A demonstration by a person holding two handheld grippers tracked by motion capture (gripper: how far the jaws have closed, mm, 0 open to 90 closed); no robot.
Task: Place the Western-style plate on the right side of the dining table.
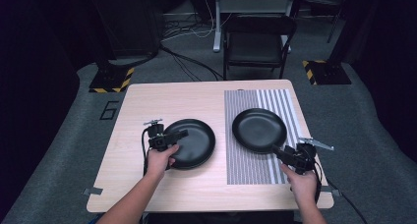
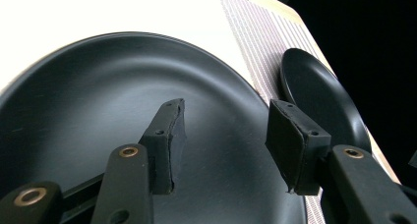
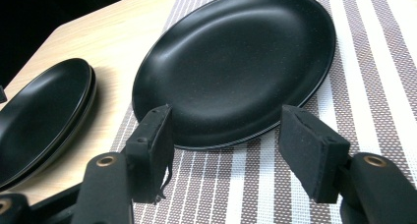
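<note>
Both claws stand apart, holding nothing. Left gripper hangs over the near-left rim of the stack, which sits on bare wood left of the mat; in the left gripper view its pads are spread above the top plate's dark hollow, and whether they touch it I cannot tell. From the right gripper view the stack shows two rims, one nested in the other, so it looks like at least two plates there. Right gripper sits at the near-right edge of the single plate, which lies flat on the striped mat; in its own view the jaws are wide and the plate's near rim lies just ahead of and between them, not yet pinched. The hands come in low from the table's near side, which keeps each claw aimed along the tabletop at a rim rather than down into a bowl, the sensible line for slipping one pad under a lip. The plate on the mat looks like a place setting, with the stack as the supply beside it. My reading is that the right claw is at the plate to nudge or release it, while the left is lining up on the stack's top plate. Glossy, shallow rims will likely slip unless a pad gets well under the edge.
</note>
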